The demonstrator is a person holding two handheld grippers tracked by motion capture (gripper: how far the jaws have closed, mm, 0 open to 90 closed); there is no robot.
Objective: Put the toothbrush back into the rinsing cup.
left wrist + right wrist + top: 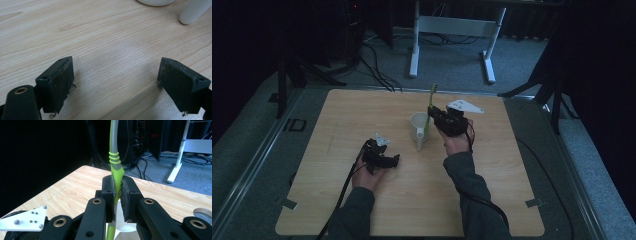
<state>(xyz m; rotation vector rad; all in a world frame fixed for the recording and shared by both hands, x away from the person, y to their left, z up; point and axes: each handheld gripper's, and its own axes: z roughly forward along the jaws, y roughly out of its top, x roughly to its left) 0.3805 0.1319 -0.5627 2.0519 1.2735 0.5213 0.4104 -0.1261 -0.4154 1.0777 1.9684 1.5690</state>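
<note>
Nearest me, my left gripper (384, 159) rests low on the pale wood-grain desk (337, 115) with its two black jaws spread wide apart and nothing between them. Further out, my right gripper (433, 114) has its jaws clamped together on the handle of the lime-green and grey plastic toothbrush (115, 167), which stands nearly upright, long axis vertical with a slight lean, lower end down inside the white ceramic mug (419, 131) and upper end pointing up past the desk's far edge. Behind the desk, on the grey carpet, stands a white metal table frame (452, 35).
</note>
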